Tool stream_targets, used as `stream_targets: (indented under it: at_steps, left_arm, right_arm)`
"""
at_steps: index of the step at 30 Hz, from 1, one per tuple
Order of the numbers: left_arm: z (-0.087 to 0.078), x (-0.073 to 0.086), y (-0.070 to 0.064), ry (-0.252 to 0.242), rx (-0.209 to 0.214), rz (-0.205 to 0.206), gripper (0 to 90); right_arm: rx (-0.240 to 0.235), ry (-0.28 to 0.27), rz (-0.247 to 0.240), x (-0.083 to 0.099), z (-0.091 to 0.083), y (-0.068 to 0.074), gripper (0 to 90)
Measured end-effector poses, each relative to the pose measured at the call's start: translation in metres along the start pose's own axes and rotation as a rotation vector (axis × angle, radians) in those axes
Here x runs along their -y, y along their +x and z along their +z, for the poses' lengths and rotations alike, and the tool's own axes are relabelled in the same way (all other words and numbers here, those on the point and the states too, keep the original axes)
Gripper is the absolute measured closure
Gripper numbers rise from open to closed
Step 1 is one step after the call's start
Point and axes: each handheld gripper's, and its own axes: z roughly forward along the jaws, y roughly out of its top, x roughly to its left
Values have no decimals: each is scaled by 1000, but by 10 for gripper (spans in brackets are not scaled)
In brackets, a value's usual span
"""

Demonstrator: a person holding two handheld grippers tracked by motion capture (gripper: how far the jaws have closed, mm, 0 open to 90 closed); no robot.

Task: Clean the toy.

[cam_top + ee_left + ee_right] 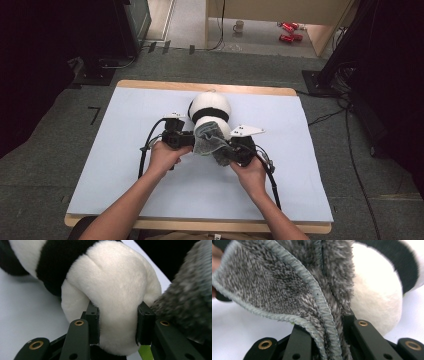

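Pale blue bench (pixel 125 165): plush panda (pixel 210 107) is lain on it. Left gripper (pixel 117 325) jaws are clamped on its white body; right gripper (pixel 324 340) jaws are clamped on grey fleece cloth (pixel 287 290).

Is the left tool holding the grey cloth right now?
No, the left tool is clamped on the white part of the panda plush toy; the grey cloth lies beside it.

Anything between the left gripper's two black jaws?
Yes: the left gripper view shows the left gripper squeezing the white part of the black-and-white plush toy between its jaws; the grey fuzzy cloth lies beside.
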Motion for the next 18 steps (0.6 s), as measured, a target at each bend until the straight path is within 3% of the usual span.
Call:
stream_targets:
  at_steps: [2,7,11,18]
  left_arm:
    - [0,0,2,-5,5,-22,634]
    - [0,0,4,0,3,-28,634]
    - [1,0,3,4,-2,-26,633]
    - [-1,-1,7,2,-1,-30,632]
  right_arm:
    - [-1,25,2,5,6,0,782]
    - [13,56,-42,14,14,2,784]
    - [-2,98,-30,21,21,-2,785]
    - [18,162,-36,27,30,-4,785]
